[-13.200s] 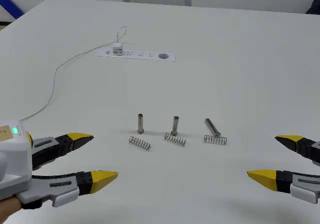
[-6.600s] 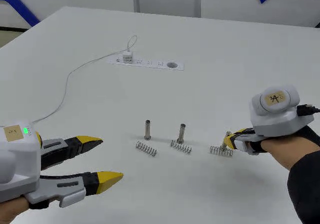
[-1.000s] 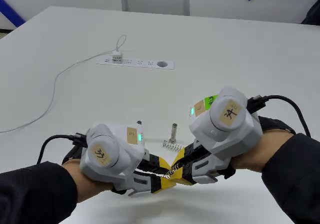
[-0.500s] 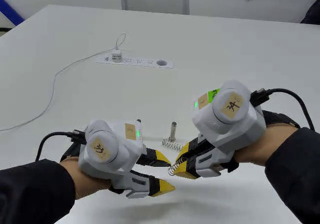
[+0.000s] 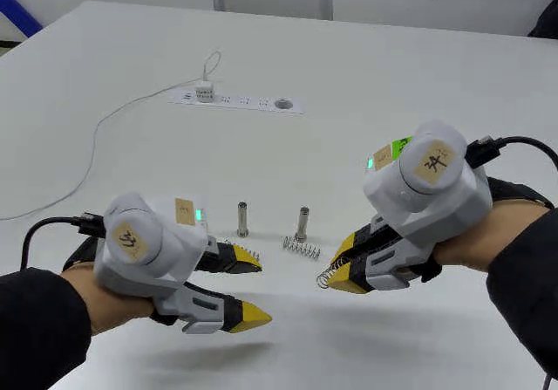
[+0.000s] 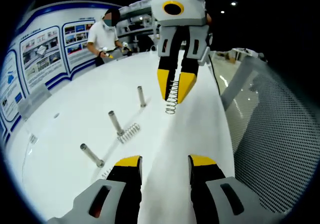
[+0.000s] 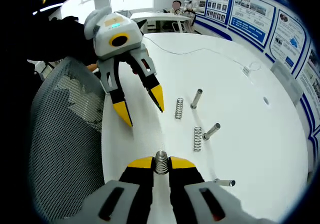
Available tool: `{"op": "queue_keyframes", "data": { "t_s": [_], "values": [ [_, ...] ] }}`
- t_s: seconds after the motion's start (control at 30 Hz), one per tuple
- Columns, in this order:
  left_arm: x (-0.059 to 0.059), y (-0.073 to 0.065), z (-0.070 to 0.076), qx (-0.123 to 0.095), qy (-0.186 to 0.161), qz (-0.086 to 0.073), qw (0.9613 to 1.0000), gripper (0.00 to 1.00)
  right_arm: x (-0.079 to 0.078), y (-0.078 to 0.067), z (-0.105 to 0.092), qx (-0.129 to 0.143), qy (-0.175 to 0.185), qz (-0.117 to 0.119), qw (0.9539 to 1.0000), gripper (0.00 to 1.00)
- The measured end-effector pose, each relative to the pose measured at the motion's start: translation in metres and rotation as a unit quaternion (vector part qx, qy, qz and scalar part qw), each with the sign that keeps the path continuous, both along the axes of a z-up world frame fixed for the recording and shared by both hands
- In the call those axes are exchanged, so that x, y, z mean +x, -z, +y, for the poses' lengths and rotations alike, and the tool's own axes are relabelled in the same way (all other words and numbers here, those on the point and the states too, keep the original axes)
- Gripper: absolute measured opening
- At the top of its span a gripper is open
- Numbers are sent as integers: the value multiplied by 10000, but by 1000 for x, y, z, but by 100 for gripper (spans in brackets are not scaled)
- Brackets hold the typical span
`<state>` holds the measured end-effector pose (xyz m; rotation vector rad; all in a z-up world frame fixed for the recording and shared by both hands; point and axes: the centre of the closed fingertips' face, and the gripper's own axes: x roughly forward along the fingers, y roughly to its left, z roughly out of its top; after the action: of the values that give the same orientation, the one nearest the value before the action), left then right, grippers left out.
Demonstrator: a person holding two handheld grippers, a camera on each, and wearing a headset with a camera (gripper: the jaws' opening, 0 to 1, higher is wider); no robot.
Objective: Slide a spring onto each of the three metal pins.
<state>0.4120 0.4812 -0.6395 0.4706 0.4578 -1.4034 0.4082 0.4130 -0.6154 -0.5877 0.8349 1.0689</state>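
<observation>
Spring (image 5: 326,277): pinched in the closed tips of the right gripper (image 5: 340,270), off the white table (image 5: 392,76). Behind it, left pin (image 5: 242,218) and middle pin (image 5: 302,224) stand upright, with a loose spring (image 5: 301,248) at the middle pin's foot. Left gripper (image 5: 266,293): jaws wide, empty.

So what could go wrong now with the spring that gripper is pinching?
The right gripper pinches the spring by one end, the rest sticking out free, so it might flick away or bend. The upright pin seems to stand loose on the table, and the left gripper is open, steadying nothing, so pushing the spring on might knock it over.
</observation>
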Motion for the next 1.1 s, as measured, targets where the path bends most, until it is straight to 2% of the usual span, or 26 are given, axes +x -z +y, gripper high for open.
{"op": "queue_keyframes", "data": {
  "t_s": [0.27, 0.63, 0.9, 1.1],
  "values": [
    [10, -5, 17, -146, -401, 14, 9991, 41, 5, -5, -17, -107, 128, 3, 9999, 12],
    [15, -12, 38, -431, -986, 86, 9942, 45, 18, -19, -54, -342, 389, -54, 9986, 12],
    [17, -18, 45, -638, -1273, 110, 9897, 47, 33, -31, -77, -575, 526, -124, 9969, 12],
    [18, -19, 46, -748, -1434, 154, 9867, 48, 48, -30, -86, -797, 552, -159, 9952, 12]
  ]
}}
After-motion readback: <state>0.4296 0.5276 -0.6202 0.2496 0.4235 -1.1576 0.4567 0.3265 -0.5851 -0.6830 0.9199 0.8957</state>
